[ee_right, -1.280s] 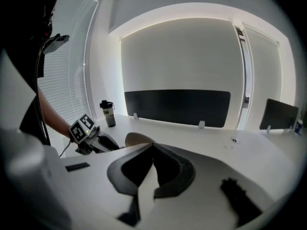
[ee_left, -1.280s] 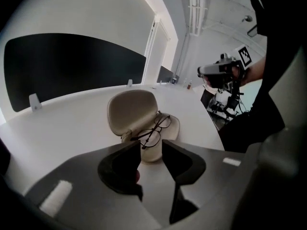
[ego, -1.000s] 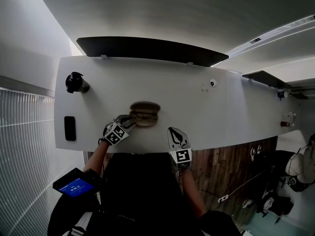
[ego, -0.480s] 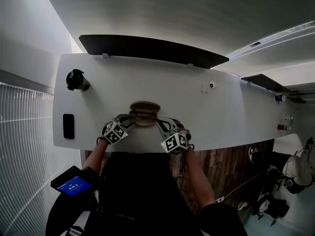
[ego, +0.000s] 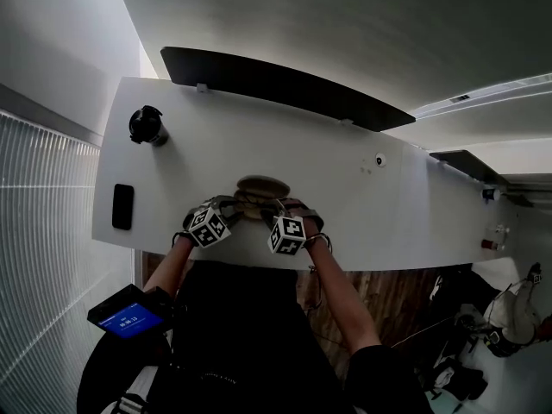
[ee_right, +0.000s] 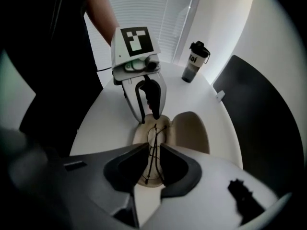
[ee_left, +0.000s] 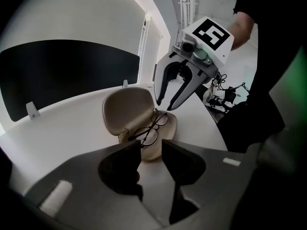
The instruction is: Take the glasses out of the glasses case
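Thin wire glasses (ee_left: 148, 128) lie in the open glasses case (ego: 261, 188), a gripper at each end.
Head view: the case sits mid-frame, near the counter's (ego: 388, 205) front edge. Left gripper view: left gripper (ee_left: 151, 147) released, jaws apart at the case's near end. Right gripper view: right gripper (ee_right: 152, 150) unclenched, straddling the frame. Light, springy, fragile, I'd say: pinch the metal rim gently, not the lenses.

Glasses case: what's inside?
Folded thin-framed glasses lie in the lower shell of the open glasses case. The right gripper hides part of the shell in its own view.
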The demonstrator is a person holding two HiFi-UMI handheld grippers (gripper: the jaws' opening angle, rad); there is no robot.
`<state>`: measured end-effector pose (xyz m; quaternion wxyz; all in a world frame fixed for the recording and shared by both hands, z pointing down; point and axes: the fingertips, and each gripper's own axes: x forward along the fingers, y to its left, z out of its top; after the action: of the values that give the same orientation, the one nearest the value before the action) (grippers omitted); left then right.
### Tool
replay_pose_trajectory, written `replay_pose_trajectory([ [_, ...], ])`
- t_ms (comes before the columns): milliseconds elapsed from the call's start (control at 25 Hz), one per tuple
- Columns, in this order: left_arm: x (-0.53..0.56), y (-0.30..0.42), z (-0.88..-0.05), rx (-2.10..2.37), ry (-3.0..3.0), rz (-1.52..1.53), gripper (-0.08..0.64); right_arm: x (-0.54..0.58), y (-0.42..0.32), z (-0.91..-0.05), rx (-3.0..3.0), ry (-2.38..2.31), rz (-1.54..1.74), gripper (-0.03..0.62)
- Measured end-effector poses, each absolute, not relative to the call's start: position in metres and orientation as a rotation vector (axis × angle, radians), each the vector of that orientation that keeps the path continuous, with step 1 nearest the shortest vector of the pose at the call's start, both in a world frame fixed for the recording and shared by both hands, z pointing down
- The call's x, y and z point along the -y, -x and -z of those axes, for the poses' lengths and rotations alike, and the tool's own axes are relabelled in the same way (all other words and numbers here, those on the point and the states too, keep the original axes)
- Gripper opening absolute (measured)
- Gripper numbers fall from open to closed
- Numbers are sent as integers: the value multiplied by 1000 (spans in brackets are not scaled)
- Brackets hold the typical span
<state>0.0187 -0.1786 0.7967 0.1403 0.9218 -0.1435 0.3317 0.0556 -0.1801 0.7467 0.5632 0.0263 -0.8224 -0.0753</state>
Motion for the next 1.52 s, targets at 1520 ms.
replay_pose_trajectory([
  [1520,176,-22,-797,393,-2719,-1031,147,184,-43,-805,1692,126,259,87],
])
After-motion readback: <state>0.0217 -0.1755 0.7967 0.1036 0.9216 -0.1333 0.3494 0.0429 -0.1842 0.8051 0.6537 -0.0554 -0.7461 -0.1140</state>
